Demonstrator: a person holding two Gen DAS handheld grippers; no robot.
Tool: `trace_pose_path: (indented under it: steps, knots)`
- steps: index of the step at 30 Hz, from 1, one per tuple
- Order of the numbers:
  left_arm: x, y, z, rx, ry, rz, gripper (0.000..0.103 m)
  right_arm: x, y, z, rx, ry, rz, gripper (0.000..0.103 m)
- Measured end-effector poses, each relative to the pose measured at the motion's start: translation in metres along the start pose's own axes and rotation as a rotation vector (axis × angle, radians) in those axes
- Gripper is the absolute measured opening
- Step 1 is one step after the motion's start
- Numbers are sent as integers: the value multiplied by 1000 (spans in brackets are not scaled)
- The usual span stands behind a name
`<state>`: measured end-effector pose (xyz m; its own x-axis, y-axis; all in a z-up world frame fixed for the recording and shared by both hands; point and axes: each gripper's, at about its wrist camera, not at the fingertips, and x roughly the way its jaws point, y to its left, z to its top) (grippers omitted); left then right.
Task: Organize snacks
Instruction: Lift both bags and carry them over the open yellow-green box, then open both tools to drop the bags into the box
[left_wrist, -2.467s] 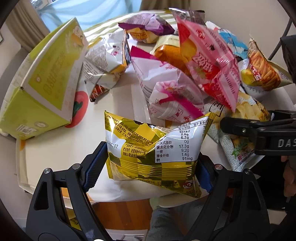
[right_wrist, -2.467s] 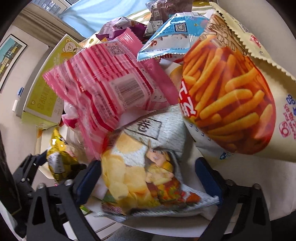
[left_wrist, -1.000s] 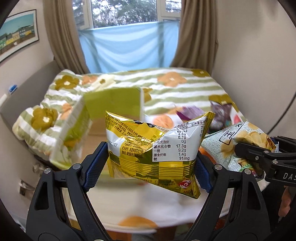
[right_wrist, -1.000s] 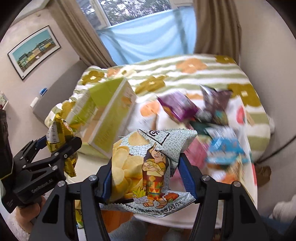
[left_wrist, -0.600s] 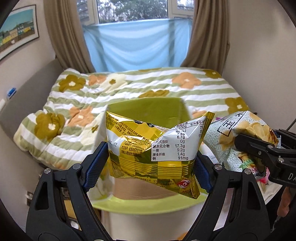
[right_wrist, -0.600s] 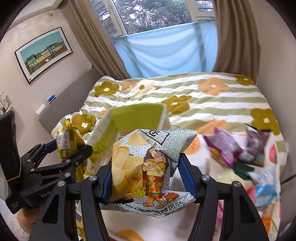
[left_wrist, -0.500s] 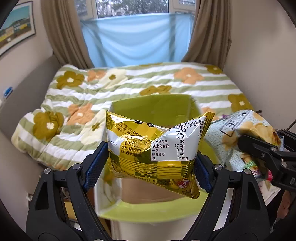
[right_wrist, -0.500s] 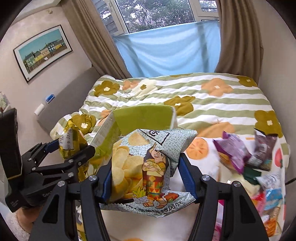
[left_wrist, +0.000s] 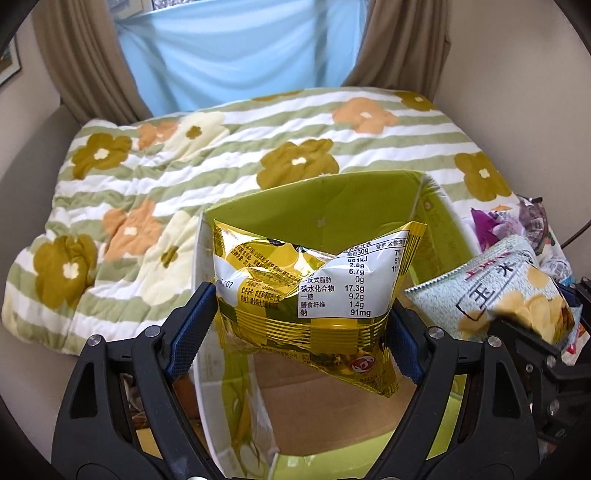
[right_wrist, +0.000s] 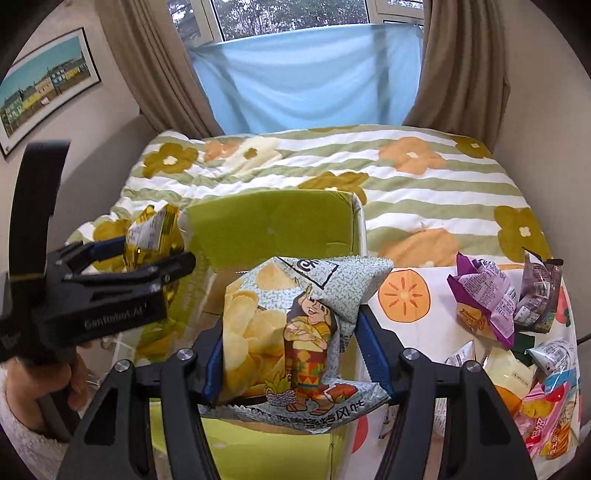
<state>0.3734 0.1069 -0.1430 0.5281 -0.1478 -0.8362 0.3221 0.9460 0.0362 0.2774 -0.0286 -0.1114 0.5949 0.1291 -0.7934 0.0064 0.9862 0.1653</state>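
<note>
Left gripper (left_wrist: 301, 325) is clenching a gold snack bag (left_wrist: 314, 295) mid-frame; right gripper (right_wrist: 290, 347) is grasping a chip bag (right_wrist: 295, 332) above the green box (right_wrist: 269, 229)

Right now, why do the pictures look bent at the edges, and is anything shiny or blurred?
Both views: fisheye bending, dark corners. Left wrist view: daylight glares on the gold snack bag; the chip bag at the right edge is slightly smeared. Right wrist view: sharp, evenly lit.

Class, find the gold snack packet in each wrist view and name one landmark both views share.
Left wrist: the gold snack packet fills the centre, clamped between the left gripper fingers.
Right wrist: same packet, small at far left.
Shared landmark: the green box behind it.
</note>
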Motion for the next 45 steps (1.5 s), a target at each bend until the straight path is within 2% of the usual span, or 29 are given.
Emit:
trace_pose_path:
  steps: [3, 5, 11, 17, 22, 26, 28, 29, 30, 32, 38, 45]
  knots:
    - [8, 2, 3, -15, 5, 13, 100, 8, 1, 2, -18, 2, -14, 59]
    - [10, 6, 5, -27, 10, 20, 102, 14, 1, 3, -25, 7, -19, 59]
    - [2, 28, -3, -95, 19, 40, 102, 29, -1, 9, -34, 37, -14, 59]
    - [-8, 44, -22, -180, 26, 35, 102, 37, 8, 24, -96, 16, 15, 59]
    - [-7, 46, -27, -188, 37, 47, 102, 57, 18, 43, -147, 5, 34, 59]
    - [-10, 46, -27, -195, 27, 54, 102, 80, 21, 53, -165, 36, 46, 60]
    - [-13, 47, -28, -201, 22, 52, 102, 84, 21, 54, -157, 21, 50, 68]
    - [-14, 47, -28, -203, 21, 57, 102, 83, 20, 54, -141, 5, 65, 89]
    - [-15, 47, -29, -201, 21, 62, 102, 82, 18, 54, -125, 0, 84, 103]
    - [-17, 47, -32, -200, 22, 69, 102, 77, 15, 51, -103, -6, 116, 103]
    - [-30, 45, -44, -205, 21, 68, 102, 65, 13, 36, -106, 32, 101, 103]
    - [-69, 37, -50, -199, -34, 48, 102, 17, 17, 28, -112, -24, 83, 103]
